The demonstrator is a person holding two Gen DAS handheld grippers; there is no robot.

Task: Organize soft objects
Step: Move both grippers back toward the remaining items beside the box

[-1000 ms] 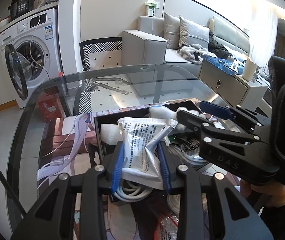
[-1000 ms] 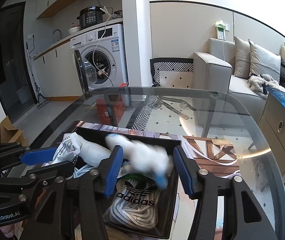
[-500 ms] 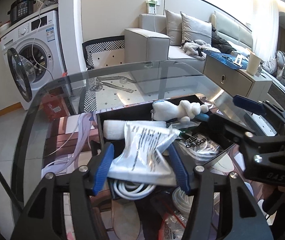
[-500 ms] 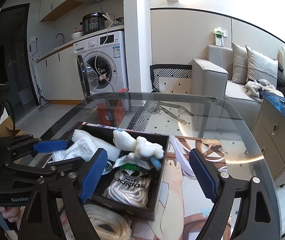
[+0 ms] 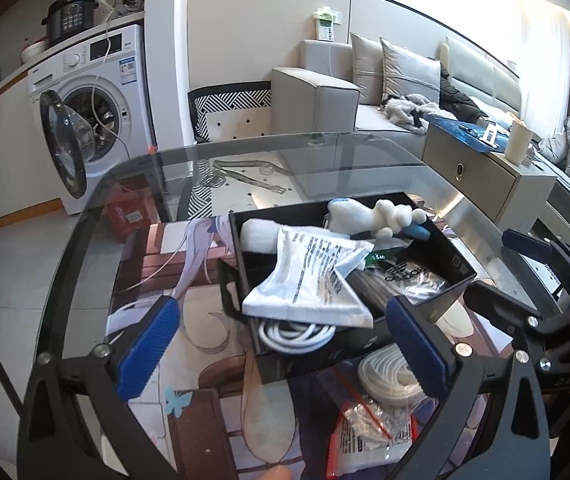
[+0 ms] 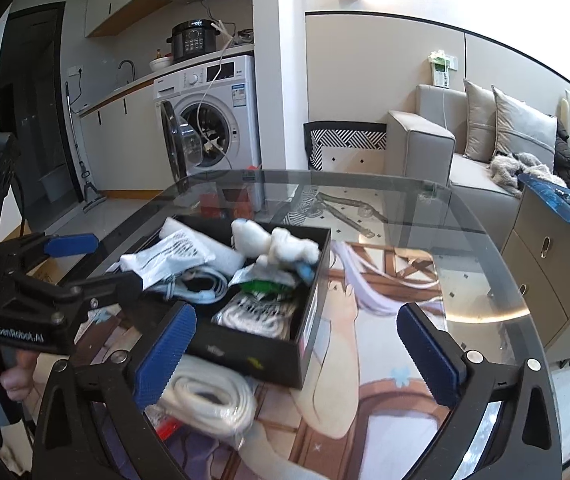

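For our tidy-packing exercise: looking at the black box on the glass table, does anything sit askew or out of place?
Yes. The printed white pouch lies tilted over the black box, one edge overhanging its near wall. The white plush toy is perched on the far rim rather than inside. A bagged white coil sits outside on the table.

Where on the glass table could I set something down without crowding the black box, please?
The far end of the glass table, beyond the black box, is bare, as is the mat right of the box. The near edge is crowded: a bagged white coil lies against the box, which is itself heaped.
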